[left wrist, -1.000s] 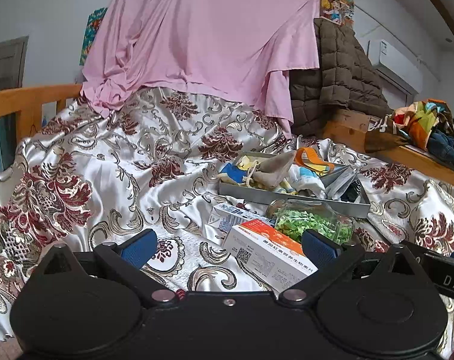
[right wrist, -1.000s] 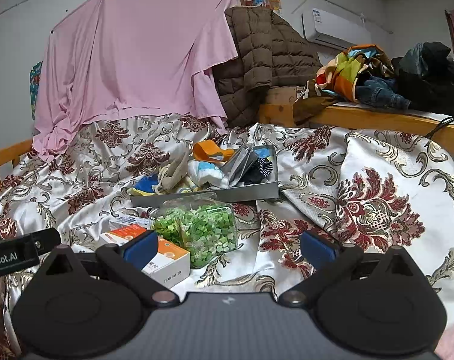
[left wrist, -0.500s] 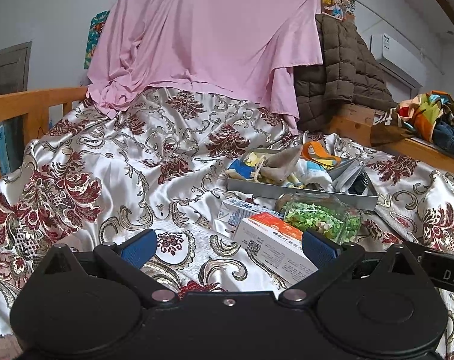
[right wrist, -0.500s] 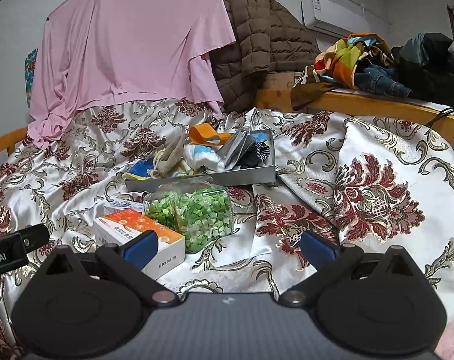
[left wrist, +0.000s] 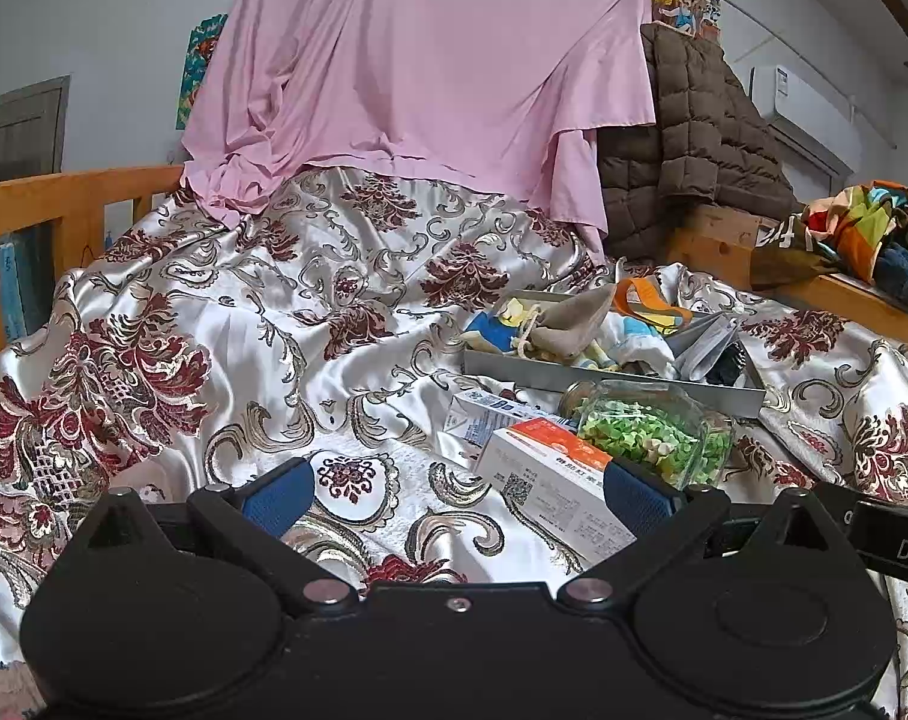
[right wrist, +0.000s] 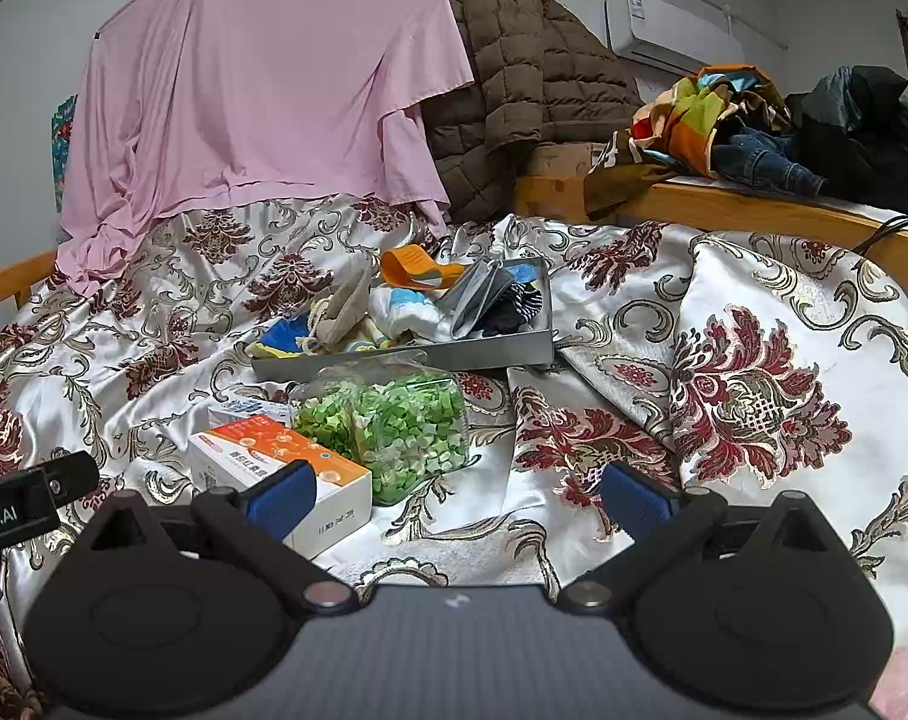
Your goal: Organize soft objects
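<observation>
Both grippers, left (left wrist: 454,495) and right (right wrist: 454,495), hovered wide open and empty, presumably poised to reach the shallow grey metal tray (right wrist: 405,355) already holding 1 heap of crumpled soft cloth items (right wrist: 411,306).

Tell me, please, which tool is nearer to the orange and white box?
Left, narrowly. The box lies beside the left tool's right finger; the right tool has it by its left finger. Both hang open.

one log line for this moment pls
left gripper: open, empty | right gripper: open, empty | grey tray: soft items piled inside | jar of green bits, orange box: on bedspread before tray
</observation>
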